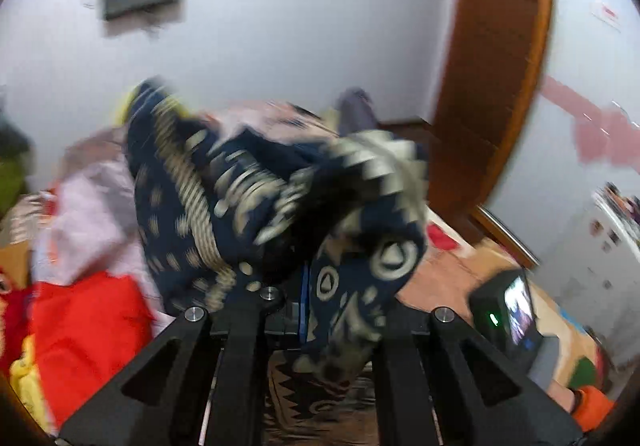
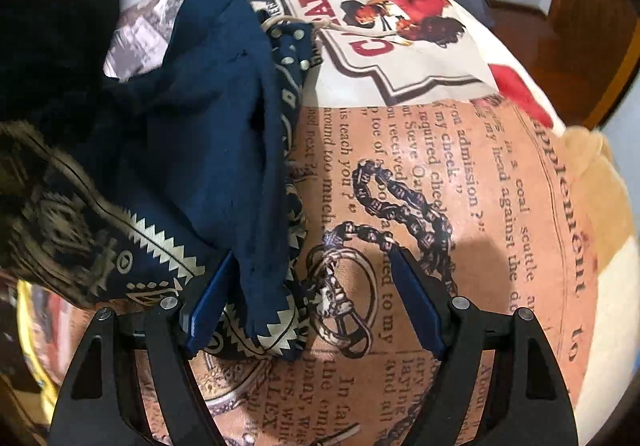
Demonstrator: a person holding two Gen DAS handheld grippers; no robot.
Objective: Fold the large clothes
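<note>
My left gripper had its jaws pinched on the navy garment, bunched and lifted over the bed. My right gripper had its jaws spread, one hem corner lying between them on the printed bedspread. I judged this the spreading-out step; next I needed to close on that corner and pull the cloth taut. Crumpled, it showed no clear long axis.

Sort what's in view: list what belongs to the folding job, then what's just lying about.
Job:
navy patterned garment
left gripper, shut on it
right gripper, open around its hem
printed bedspread

Lying about:
red cloth
pink cloth
wooden frame
</note>
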